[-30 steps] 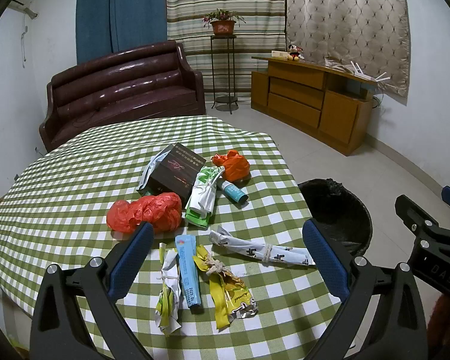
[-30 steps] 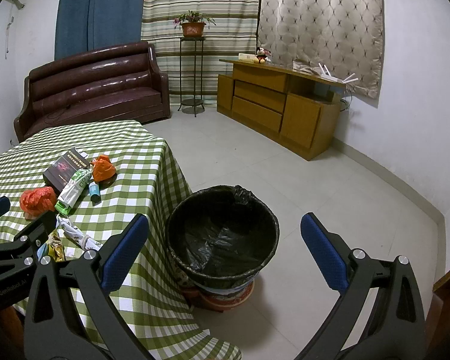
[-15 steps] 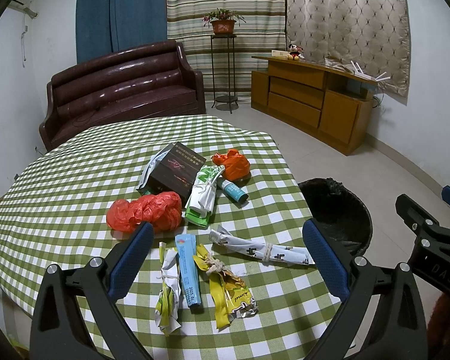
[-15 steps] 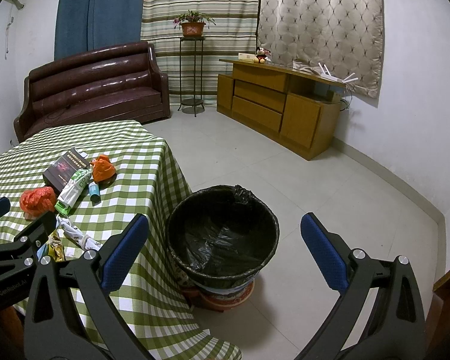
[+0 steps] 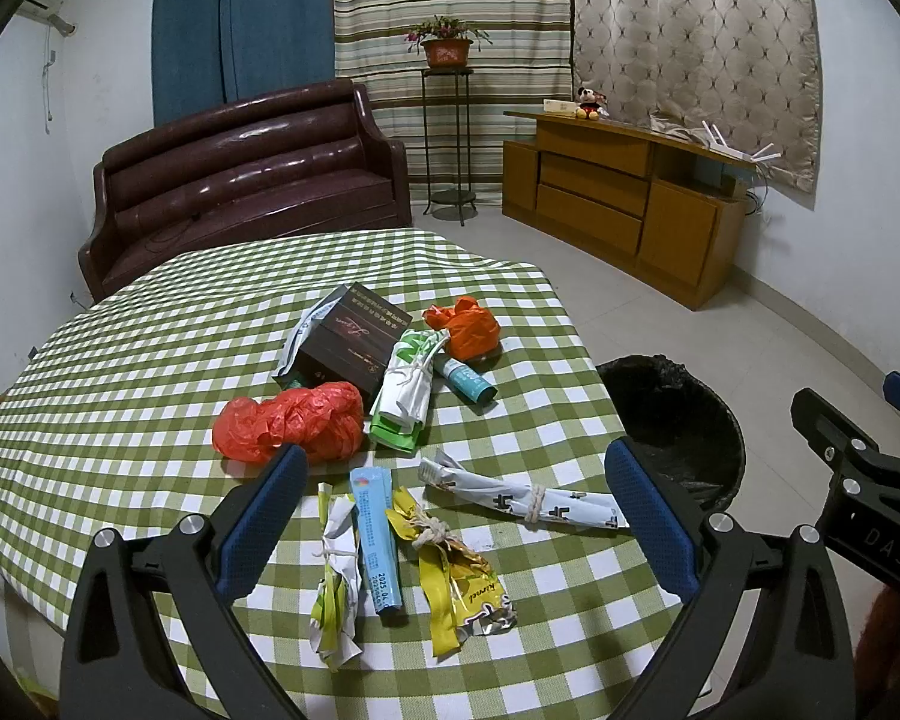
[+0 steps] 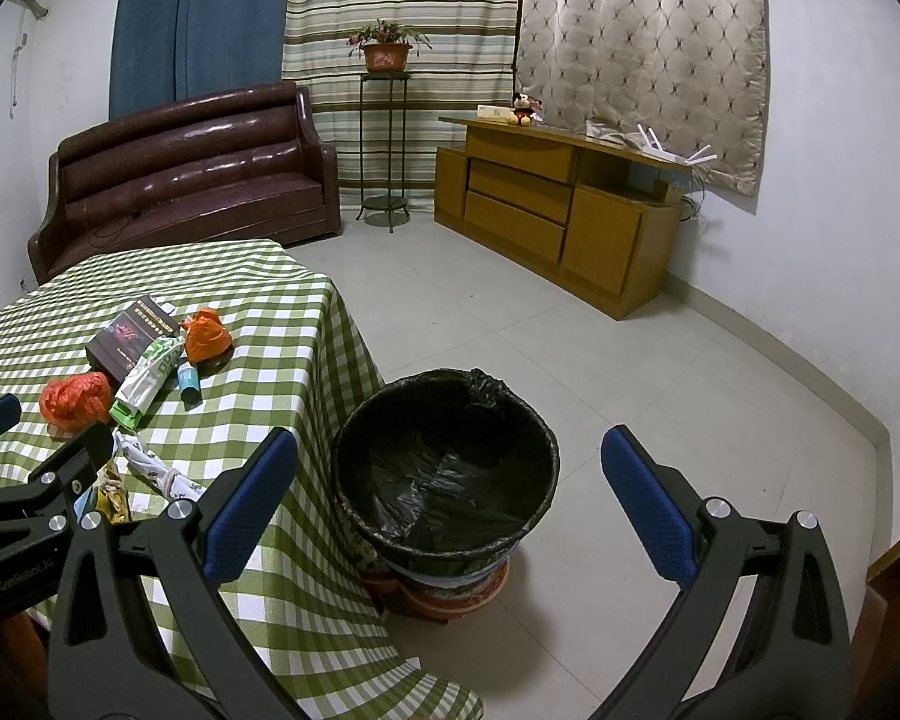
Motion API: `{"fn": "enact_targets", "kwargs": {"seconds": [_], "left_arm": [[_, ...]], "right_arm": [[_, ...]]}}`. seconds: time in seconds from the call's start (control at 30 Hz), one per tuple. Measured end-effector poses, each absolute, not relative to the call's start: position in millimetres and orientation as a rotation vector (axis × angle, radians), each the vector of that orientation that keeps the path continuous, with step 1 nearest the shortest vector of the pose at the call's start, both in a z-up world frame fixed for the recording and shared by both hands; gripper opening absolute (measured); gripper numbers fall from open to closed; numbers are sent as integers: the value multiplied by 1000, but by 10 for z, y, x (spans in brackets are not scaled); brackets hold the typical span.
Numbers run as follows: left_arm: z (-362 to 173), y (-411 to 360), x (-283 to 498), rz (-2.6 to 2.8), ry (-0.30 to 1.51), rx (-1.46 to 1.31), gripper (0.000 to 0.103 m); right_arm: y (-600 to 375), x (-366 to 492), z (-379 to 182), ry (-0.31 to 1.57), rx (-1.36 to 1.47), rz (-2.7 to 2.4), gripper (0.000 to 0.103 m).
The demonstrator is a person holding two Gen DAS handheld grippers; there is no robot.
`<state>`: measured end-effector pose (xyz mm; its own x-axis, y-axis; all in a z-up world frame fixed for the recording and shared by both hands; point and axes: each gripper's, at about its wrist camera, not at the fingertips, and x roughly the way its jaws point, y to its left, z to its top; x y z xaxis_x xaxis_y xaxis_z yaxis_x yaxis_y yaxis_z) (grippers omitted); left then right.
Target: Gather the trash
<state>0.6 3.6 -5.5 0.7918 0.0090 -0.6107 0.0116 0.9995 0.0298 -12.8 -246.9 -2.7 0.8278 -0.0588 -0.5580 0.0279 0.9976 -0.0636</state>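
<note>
"DAS" lettering read on the right gripper [image 5: 858, 480] body, "GenRobot.AI" on the left gripper [image 6: 24, 450] body; both held level, jaws spread wide, nothing gripped; tied wrappers [image 5: 444, 546] lying between the left fingertips; lined trash bin [image 6: 447, 468] below, between the right fingertips

Left wrist: looks down across the checked table [image 5: 150, 360], close.
Right wrist: over the bin [image 6: 444, 474], table at frame left.
Shared: table, bin, sofa [image 5: 240, 180].
</note>
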Motion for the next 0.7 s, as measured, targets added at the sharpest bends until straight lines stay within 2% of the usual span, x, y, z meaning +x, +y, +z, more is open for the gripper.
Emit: {"fn": "enact_targets", "kwargs": {"seconds": [0.33, 0.7], "left_arm": [[-56, 60, 9, 2, 661, 30, 96], [-136, 419, 3, 58, 702, 12, 96]], "right_arm": [[-2442, -120, 6, 598, -55, -45, 99], [-2316, -73, -203, 619, -68, -29, 99]]}}
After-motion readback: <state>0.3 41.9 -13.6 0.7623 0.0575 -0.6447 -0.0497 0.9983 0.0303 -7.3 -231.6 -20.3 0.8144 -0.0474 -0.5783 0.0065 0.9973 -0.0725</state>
